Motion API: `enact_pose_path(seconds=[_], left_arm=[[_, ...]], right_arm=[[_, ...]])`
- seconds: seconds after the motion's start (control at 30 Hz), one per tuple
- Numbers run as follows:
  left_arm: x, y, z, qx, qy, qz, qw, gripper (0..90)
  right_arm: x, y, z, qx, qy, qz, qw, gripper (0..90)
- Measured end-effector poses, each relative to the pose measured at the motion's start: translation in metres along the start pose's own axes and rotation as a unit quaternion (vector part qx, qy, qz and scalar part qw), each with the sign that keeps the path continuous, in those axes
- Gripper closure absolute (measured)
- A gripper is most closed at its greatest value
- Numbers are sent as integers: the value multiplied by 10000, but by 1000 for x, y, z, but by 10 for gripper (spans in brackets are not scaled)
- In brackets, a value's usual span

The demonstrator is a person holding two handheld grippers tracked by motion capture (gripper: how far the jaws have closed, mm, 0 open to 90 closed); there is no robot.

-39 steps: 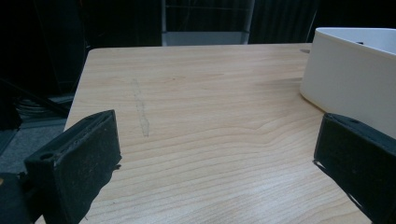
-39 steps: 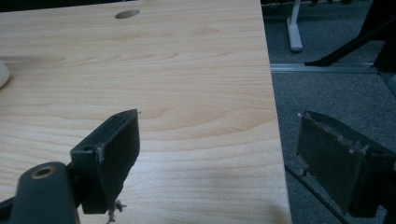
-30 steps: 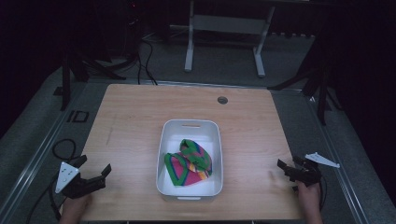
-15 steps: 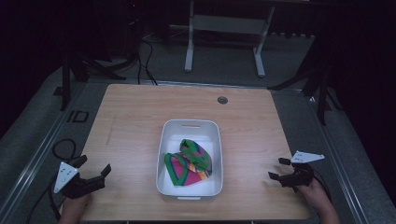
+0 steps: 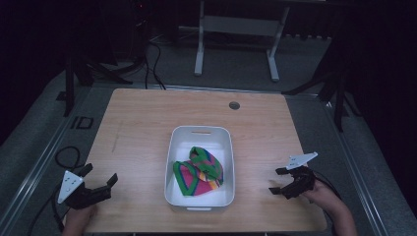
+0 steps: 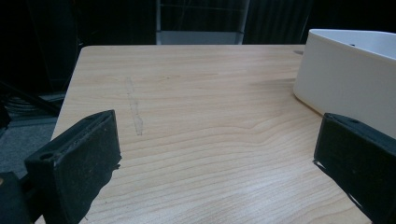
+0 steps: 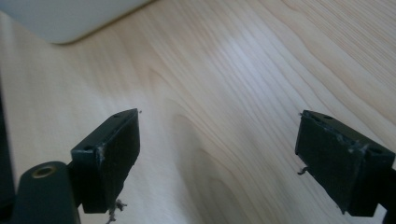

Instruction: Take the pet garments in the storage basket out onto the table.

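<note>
Colourful cloth (image 5: 199,170), striped green, pink and orange, lies bunched in the white tub (image 5: 175,147), which stands at the near middle of the wooden table (image 5: 147,123). The left gripper (image 5: 100,179) sits at the near left corner, jaws wide apart and empty; the right gripper (image 5: 278,180), near the right edge, seems equally spread, holding nothing

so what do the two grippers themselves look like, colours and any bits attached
Both are black two-jaw tools. The left gripper carries a light grey three-cornered plate with small dots on top, and a black cable loops off behind it. The right gripper has a similar pale plate. Up close, the jaws are flat rectangular black blocks with small holes in their ends and worn, frayed edges.
</note>
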State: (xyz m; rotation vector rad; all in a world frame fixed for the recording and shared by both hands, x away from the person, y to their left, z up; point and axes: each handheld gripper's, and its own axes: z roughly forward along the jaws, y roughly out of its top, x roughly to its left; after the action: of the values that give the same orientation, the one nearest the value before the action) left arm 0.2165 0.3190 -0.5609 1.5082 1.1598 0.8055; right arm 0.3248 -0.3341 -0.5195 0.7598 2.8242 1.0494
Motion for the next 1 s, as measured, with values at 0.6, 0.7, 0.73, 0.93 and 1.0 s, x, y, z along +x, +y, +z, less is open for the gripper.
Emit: enact_pose_path(seconds=[0.6, 0.7, 0.73, 0.93, 1.0], left_arm=[[0, 0, 0, 7, -33, -5, 10000, 9], [0, 0, 0, 8, -39, -6, 10000, 9], [0, 0, 0, 9, -39, -9, 10000, 9], [0, 0, 0, 9, -64, -19, 10000, 9], [0, 0, 0, 14, -60, -7, 10000, 9]], right_arm=[[33, 78, 1, 230, 285, -665, 9971, 128], [38, 91, 2, 184, 300, -759, 9965, 129], [40, 96, 3, 161, 302, -787, 9963, 128], [49, 121, 8, 164, 357, -1013, 9941, 130], [52, 129, 11, 206, 424, -1090, 9929, 129]])
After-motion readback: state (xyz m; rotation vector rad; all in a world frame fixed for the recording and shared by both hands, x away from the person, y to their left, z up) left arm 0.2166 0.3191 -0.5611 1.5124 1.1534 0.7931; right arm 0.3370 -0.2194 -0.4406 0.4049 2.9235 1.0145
